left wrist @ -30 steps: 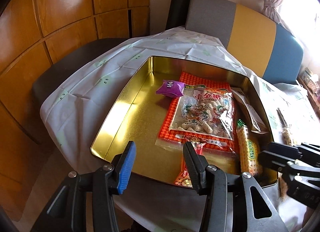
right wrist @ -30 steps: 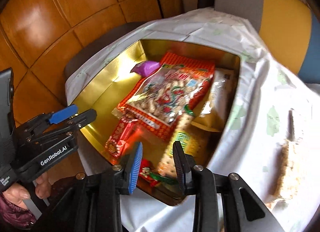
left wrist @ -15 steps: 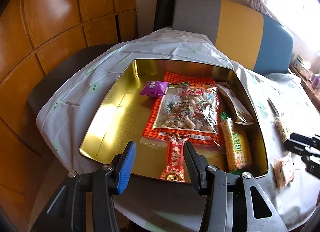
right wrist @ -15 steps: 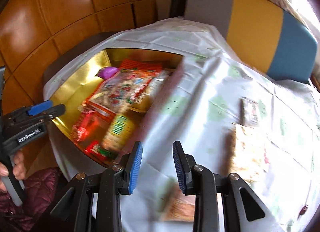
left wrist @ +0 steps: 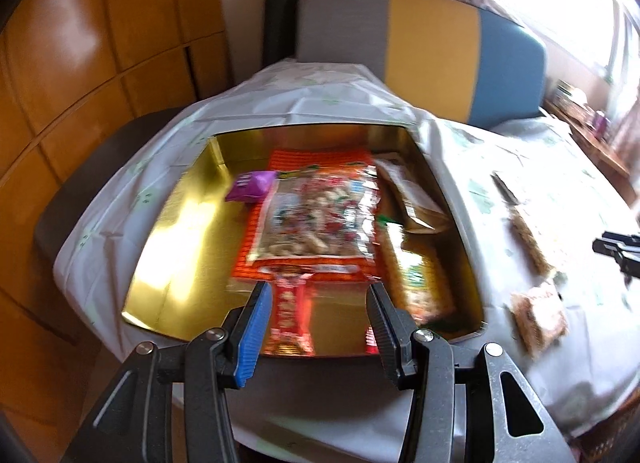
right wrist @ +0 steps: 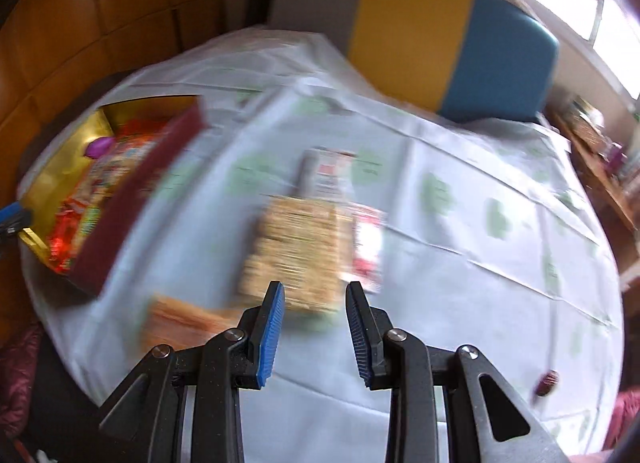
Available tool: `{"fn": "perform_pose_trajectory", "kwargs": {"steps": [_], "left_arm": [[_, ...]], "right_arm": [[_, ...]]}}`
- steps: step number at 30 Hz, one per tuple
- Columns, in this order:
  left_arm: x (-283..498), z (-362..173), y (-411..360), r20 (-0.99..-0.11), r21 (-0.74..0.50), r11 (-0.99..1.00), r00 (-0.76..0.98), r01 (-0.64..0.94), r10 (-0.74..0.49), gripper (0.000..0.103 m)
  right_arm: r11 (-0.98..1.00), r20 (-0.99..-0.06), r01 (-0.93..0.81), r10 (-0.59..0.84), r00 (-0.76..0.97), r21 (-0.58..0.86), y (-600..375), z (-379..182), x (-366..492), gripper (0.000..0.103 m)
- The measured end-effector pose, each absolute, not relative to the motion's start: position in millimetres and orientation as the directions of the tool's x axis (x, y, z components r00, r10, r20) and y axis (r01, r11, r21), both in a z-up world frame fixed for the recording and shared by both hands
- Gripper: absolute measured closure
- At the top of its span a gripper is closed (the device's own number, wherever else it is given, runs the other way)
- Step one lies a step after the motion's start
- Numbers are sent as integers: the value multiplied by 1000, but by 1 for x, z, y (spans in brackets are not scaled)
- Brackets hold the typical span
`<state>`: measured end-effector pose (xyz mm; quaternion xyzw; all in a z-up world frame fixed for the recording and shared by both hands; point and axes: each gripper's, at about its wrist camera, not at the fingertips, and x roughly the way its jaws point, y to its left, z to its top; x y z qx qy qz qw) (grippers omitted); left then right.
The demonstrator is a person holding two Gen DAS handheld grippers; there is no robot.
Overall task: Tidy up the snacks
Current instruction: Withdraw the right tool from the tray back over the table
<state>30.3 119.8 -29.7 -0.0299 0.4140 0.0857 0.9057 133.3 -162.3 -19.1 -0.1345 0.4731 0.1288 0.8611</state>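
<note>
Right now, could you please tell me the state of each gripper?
Left gripper: open, holding nothing, over the gold tin.
Right gripper: open, empty, above the tablecloth.

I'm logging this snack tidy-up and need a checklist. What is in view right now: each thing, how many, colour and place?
Tin: one, gold inside, table's left end.
Peanut bag: one, red-orange, in tin.
Purple packet: one, in tin, far left.
Red candy bar: one, tin's near edge.
Cereal bars pack: one, tan, on tablecloth.
Chair: grey, yellow, blue, behind table.
Left claw: open, empty.
Right claw: open, empty.
</note>
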Motion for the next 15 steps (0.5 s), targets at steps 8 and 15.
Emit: {"fn": "perform_pose_trajectory", "kwargs": {"steps": [8, 15], "left_arm": [[33, -28, 67, -769, -35, 998, 636, 53, -61, 53], [35, -33, 11, -784, -13, 954, 589, 299, -195, 33]], "right_arm": [[985, -892, -153, -6, 452, -84, -234, -42, 153, 70], [986, -900, -157, 28, 435, -46, -233, -43, 153, 68]]}}
